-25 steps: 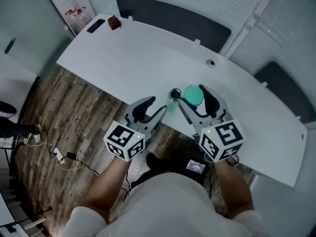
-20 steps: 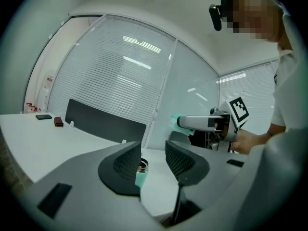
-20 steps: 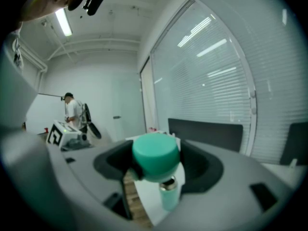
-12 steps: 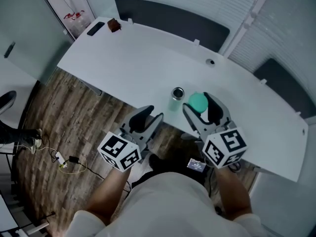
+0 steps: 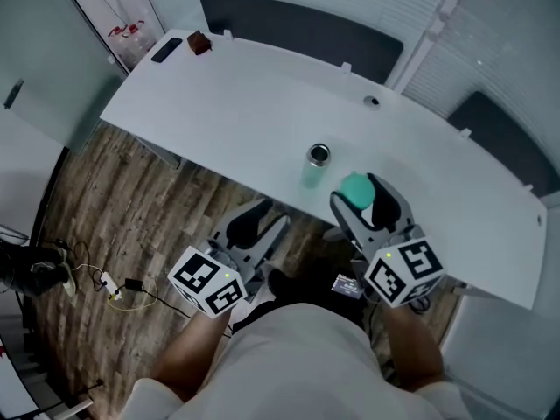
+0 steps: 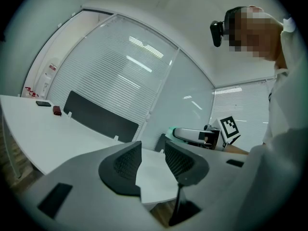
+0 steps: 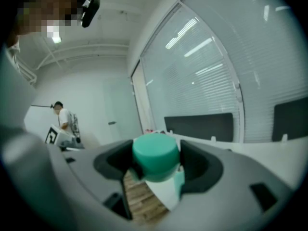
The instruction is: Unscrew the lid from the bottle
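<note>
The bottle (image 5: 317,164) stands upright and uncapped on the white table (image 5: 262,94), close to its front edge. The teal lid (image 5: 353,187) is clamped between the jaws of my right gripper (image 5: 357,192), a little right of the bottle and nearer to me. The right gripper view shows the lid (image 7: 155,159) filling the gap of that gripper (image 7: 156,147). My left gripper (image 5: 265,220) hangs off the table's front edge over the floor, left of and below the bottle. Its jaws (image 6: 153,150) stand apart with nothing between them.
Two dark chair backs (image 5: 297,24) (image 5: 499,134) line the table's far side. A black phone (image 5: 168,48) and a small brown object (image 5: 199,42) lie at the far left corner, a cable grommet (image 5: 373,101) further right. Cables (image 5: 114,283) lie on the wooden floor.
Both grippers have drawn back toward me, away from the bottle. The right one carried the teal lid off with it; the left one has left the table edge.
</note>
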Tool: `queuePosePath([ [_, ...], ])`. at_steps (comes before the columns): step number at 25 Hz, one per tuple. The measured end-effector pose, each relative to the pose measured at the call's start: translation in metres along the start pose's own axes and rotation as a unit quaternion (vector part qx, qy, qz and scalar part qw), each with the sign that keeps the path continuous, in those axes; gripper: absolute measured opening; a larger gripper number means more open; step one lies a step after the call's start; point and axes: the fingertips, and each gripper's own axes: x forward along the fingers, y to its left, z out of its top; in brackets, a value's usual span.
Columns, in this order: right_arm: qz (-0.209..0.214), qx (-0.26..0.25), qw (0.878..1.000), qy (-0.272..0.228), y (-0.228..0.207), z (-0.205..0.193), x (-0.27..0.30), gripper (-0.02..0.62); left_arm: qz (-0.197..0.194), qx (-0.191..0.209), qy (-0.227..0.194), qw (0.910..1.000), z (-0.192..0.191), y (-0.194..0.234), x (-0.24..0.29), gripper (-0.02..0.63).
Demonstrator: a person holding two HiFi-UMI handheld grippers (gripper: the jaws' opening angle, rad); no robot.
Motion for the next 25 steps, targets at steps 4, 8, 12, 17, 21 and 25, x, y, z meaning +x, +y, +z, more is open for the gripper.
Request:
queuePosePath([
  [4,0.001,0.008,1.000,0.002,0.002,-0.006,-0.003,0.319,-0.002,-0.010,-0.001,0.9999,-0.004,-0.005,-0.008,0.169],
  [8,0.011,0.011,1.000,0.004,-0.001,-0.009,-0.007,0.319,0.002,-0.015,-0.002,0.9999,-0.009,-0.013,-0.008,0.169],
  [12,0.027,0.011,1.000,0.011,-0.008,-0.013,-0.015,0.319,0.015,-0.019,-0.005,0.9997,-0.015,-0.023,-0.006,0.169],
  [17,0.056,0.006,0.998,0.027,-0.015,-0.015,-0.027,0.319,0.038,-0.034,-0.014,0.9986,-0.020,-0.038,-0.002,0.169],
  [21,0.082,0.002,0.996,0.038,-0.027,-0.014,-0.038,0.319,0.054,-0.043,-0.019,0.9974,-0.027,-0.057,0.014,0.169],
  [25,0.108,-0.002,0.993,0.048,-0.036,-0.017,-0.047,0.319,0.073,-0.049,-0.027,0.9958,-0.034,-0.072,0.023,0.169],
])
